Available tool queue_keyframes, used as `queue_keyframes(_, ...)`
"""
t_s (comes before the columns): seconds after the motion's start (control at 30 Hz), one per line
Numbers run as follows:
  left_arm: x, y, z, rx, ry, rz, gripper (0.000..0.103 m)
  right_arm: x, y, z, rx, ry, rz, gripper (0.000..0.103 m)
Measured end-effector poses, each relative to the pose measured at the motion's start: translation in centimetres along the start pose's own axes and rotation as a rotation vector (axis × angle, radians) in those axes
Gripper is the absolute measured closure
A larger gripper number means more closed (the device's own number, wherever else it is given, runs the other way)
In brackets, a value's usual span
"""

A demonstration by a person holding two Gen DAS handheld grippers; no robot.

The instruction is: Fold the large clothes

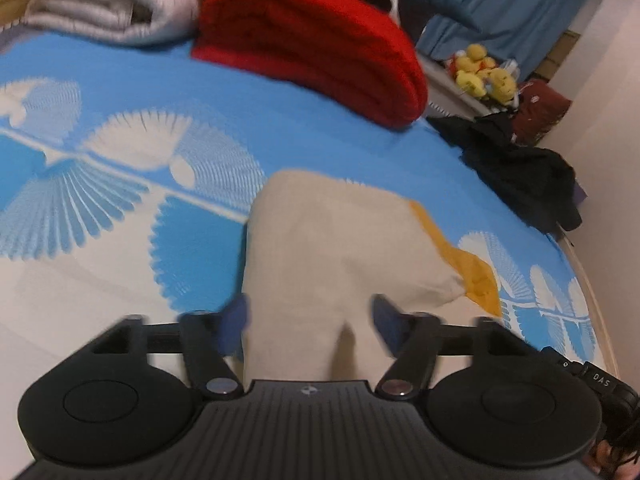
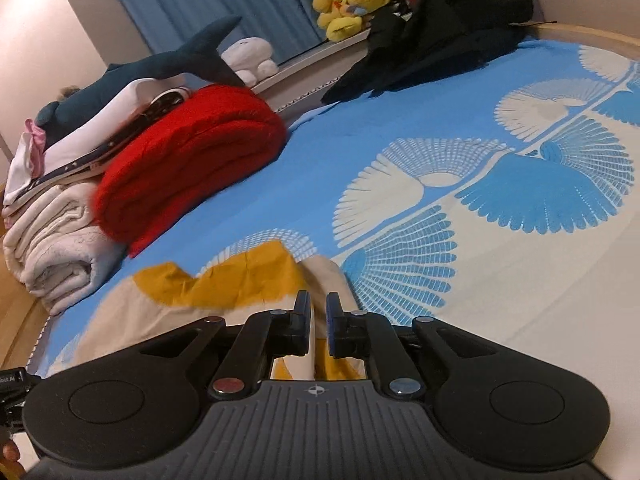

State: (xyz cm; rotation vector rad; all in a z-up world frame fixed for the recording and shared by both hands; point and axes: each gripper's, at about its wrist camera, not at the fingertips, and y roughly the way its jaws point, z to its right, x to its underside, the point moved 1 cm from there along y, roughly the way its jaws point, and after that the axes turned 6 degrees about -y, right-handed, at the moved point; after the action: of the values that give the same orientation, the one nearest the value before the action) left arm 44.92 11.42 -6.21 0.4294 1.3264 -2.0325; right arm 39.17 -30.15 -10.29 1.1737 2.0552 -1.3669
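Note:
A beige garment (image 1: 340, 248) with a mustard-yellow part (image 1: 476, 268) lies on the blue-and-white bedspread (image 1: 120, 184). My left gripper (image 1: 310, 312) is open, its blue-padded fingers on either side of the garment's near end. In the right wrist view the same garment (image 2: 132, 312) lies at lower left with its yellow part (image 2: 248, 280). My right gripper (image 2: 318, 320) is nearly shut, its fingers pinching a fold of the garment between them.
A folded red blanket (image 1: 320, 44) and a folded white blanket (image 1: 108, 4) sit at the head of the bed. A black garment pile (image 1: 516, 168) lies at the bed's edge. Yellow plush toys (image 1: 484, 72) and a shark plush (image 2: 160, 68) are by the blue curtain.

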Motion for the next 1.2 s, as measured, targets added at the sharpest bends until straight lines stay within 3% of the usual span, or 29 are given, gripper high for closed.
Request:
queue_keyframes(0.03,-0.1,-0.5,-0.4,0.004,0.000,0.004,0.019,0.0,-0.1,0.0,-0.025,-0.001,-0.023,0.084)
queue_keyframes(0.1,-0.2,-1.1,-1.5,0.012,-0.022,-0.018,0.019,0.4,-0.6,-0.2,-0.075,-0.016,-0.074,0.052)
queue_keyframes(0.13,-0.2,-1.1,-2.3,0.015,-0.049,-0.043,0.019,0.6,-0.8,-0.4,-0.094,-0.032,-0.104,0.049)
queue_keyframes(0.3,2.9,1.1,-6.5,0.020,-0.215,-0.245,0.019,2.4,-1.4,0.0,-0.108,-0.089,-0.262,0.048)
queue_keyframes(0.4,4.7,2.6,-7.4,0.096,-0.294,-0.298,0.019,3.5,-1.6,0.5,-0.123,-0.092,-0.341,0.048)
queue_keyframes(0.47,5.5,3.6,-7.1,0.175,-0.337,-0.309,0.036,4.4,-1.9,0.3,-0.129,-0.106,-0.389,0.048)
queue_keyframes(0.53,5.7,4.0,-5.8,0.158,-0.303,-0.259,0.038,5.2,-2.2,-0.2,-0.118,-0.151,-0.411,0.049)
queue_keyframes(0.57,5.7,4.1,-5.3,0.155,-0.288,-0.238,0.038,5.5,-2.6,-0.4,-0.117,-0.179,-0.413,0.064)
queue_keyframes(0.6,5.8,4.2,-4.9,0.158,-0.279,-0.220,0.038,5.6,-2.7,-0.6,-0.121,-0.201,-0.407,0.094)
queue_keyframes(0.63,5.7,4.2,-4.5,0.161,-0.270,-0.208,0.038,5.4,-3.0,-0.7,-0.125,-0.208,-0.390,0.097)
queue_keyframes(0.7,5.5,4.1,-3.9,0.156,-0.258,-0.208,0.037,4.5,-3.6,-0.3,-0.114,-0.165,-0.337,0.099)
queue_keyframes(0.8,4.8,2.7,-2.7,0.091,-0.216,-0.203,0.037,3.5,-4.4,0.0,-0.098,-0.139,-0.291,0.099)
queue_keyframes(0.9,4.8,-0.7,-0.9,0.031,-0.039,-0.177,0.037,3.8,-4.5,-0.4,-0.099,-0.172,-0.330,0.097)
queue_keyframes(0.97,5.7,-2.8,0.4,0.053,0.081,-0.160,0.037,4.1,-4.5,-0.6,-0.094,-0.201,-0.354,0.095)
queue_keyframes(1.03,7.8,-2.9,1.1,0.085,0.189,-0.219,0.036,4.3,-4.7,-0.8,-0.072,-0.233,-0.347,0.093)
queue_keyframes(1.1,11.0,-2.0,1.0,-0.027,0.345,-0.258,0.027,4.8,-4.8,-0.7,-0.062,-0.251,-0.356,0.090)
queue_keyframes(1.2,11.9,-4.0,1.5,-0.106,0.340,-0.211,0.024,6.0,-4.9,-0.6,0.037,-0.348,-0.398,0.087)
